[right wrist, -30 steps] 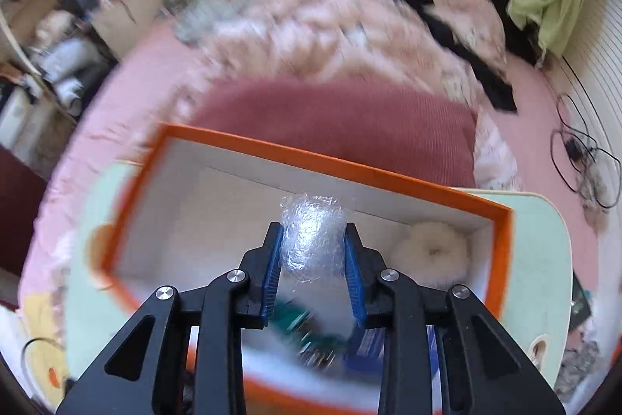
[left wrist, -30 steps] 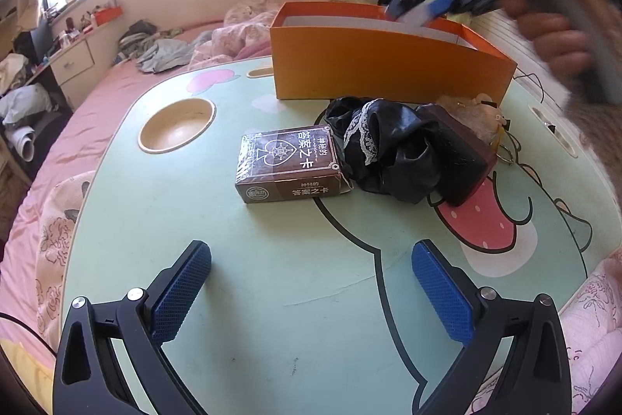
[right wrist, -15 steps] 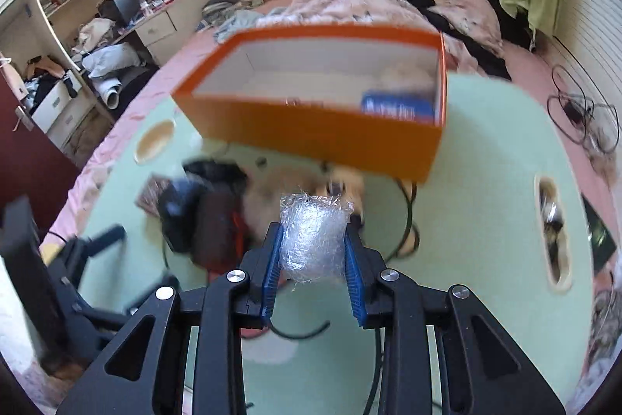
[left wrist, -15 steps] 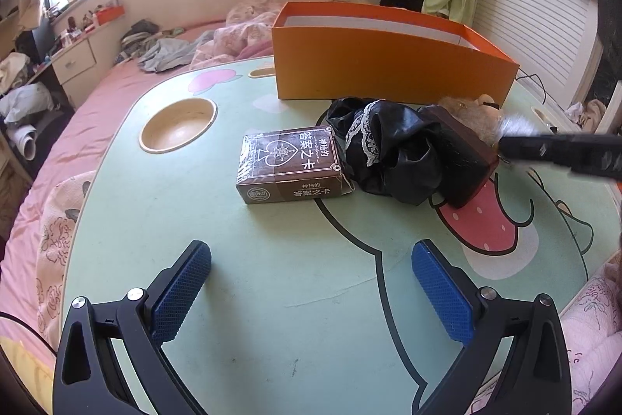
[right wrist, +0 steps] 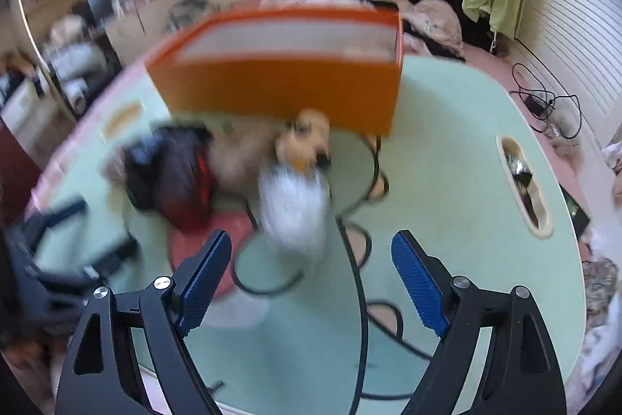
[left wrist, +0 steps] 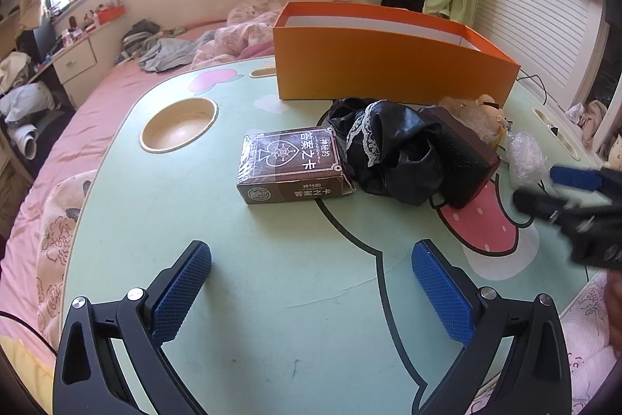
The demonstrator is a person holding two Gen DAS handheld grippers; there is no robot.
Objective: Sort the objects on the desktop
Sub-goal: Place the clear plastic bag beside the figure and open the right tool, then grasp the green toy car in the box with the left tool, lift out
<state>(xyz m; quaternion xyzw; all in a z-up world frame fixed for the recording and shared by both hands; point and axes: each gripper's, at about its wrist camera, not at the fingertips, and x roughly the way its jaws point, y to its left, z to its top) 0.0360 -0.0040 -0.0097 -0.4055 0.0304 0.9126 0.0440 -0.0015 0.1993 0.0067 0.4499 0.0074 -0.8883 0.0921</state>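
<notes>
Jaws of the right gripper (right wrist: 311, 275) are opening, empty, a clear plastic wad (left wrist: 525, 154) at twelve o'clock; left gripper (left wrist: 311, 292) jaws spread. At its twelve o'clock, a brown card box (left wrist: 291, 166) reads "答案之卡" on the counter (left wrist: 272, 279).

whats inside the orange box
Neither view looks into the orange box well. Only the white inner walls near its rim show. Its tall front wall hides the floor, so any contents cannot be seen.
</notes>
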